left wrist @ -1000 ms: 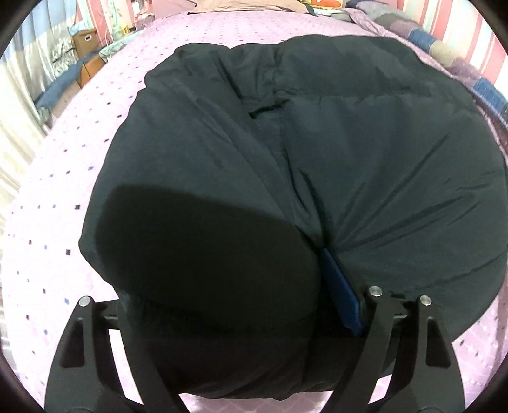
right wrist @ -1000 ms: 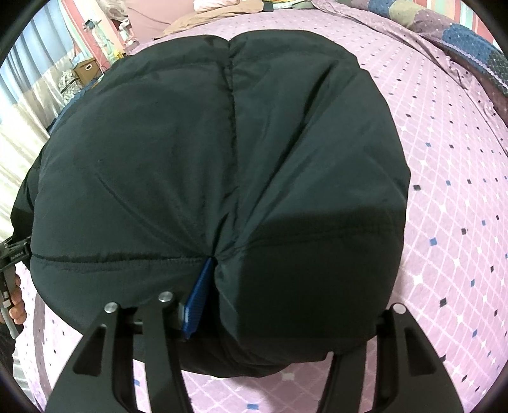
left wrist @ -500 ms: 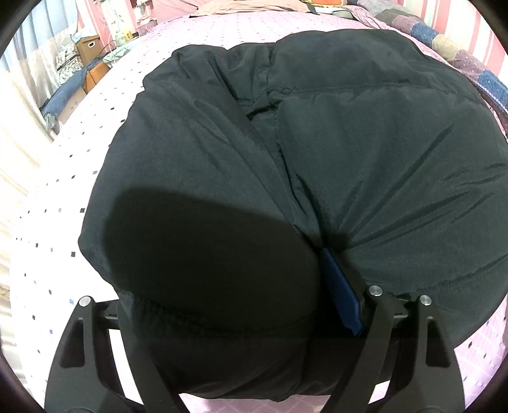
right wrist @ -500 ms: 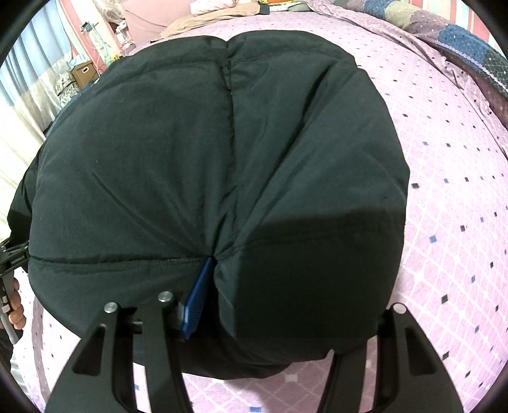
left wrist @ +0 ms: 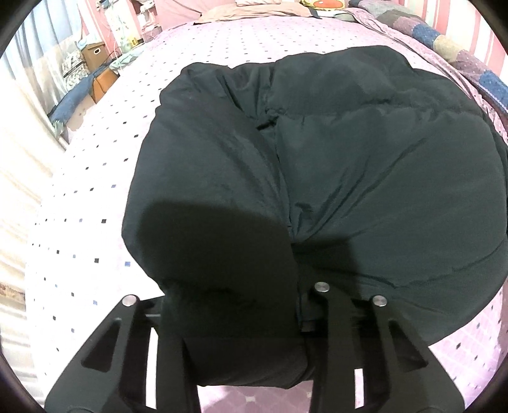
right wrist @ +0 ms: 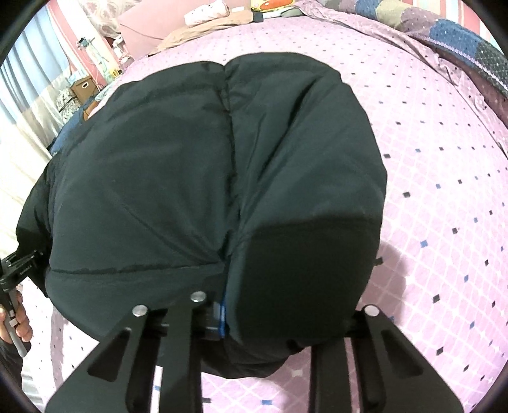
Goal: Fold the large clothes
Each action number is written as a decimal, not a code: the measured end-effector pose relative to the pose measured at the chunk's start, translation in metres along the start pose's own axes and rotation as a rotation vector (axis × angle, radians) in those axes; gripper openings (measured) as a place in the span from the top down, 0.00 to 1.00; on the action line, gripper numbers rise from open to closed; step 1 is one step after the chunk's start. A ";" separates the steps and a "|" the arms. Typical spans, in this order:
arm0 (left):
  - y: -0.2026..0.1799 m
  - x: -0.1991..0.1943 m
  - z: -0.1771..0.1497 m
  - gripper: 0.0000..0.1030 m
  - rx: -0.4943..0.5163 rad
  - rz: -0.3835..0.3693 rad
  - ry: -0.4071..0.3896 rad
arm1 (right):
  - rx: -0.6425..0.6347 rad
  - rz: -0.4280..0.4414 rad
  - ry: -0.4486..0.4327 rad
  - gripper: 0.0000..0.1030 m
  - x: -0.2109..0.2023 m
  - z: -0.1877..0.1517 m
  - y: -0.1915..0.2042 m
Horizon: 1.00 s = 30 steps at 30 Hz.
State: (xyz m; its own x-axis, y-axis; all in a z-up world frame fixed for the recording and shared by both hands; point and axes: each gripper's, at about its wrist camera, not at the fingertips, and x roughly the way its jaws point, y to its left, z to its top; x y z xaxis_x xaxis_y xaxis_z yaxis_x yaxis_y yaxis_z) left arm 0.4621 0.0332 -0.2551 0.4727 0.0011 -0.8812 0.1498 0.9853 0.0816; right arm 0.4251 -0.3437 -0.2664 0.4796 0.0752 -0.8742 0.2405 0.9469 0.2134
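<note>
A dark puffer jacket [left wrist: 349, 190] lies bunched on the pink dotted bed sheet [left wrist: 95, 190]. My left gripper [left wrist: 244, 321] has a thick fold of the jacket's near edge between its fingers [left wrist: 327, 317]; its jaws are closing and the fabric fills the gap. In the right wrist view the jacket [right wrist: 190, 174] fills the middle. My right gripper [right wrist: 282, 317] is closing too, its blue pad [right wrist: 222, 314] pressed against a padded fold; the other finger is hidden under fabric. The left gripper [right wrist: 19, 263] and the hand [right wrist: 19, 324] holding it show at that view's left edge.
A patchwork quilt [left wrist: 460, 54] runs along the bed's right side. Pillows and beige cloth [left wrist: 254, 12] lie at the far end. Cardboard boxes [left wrist: 92, 54] and clutter stand on the floor to the left, beside a pale curtain [left wrist: 19, 159].
Both grippers' jaws have narrowed onto the jacket's near edge, squeezing the folds between them. The left view has drawn back, so more of the sheet shows to the left.
</note>
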 end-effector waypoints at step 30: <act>-0.005 -0.003 0.003 0.74 -0.046 -0.003 0.003 | -0.021 -0.027 -0.052 0.78 -0.010 -0.004 0.010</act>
State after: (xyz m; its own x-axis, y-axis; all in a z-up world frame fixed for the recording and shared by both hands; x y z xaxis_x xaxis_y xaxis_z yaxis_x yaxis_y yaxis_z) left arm 0.4629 0.0278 -0.2510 0.4696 -0.0010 -0.8829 0.1105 0.9922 0.0576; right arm 0.4190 -0.3335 -0.2571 0.5162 0.0337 -0.8558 0.2365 0.9548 0.1802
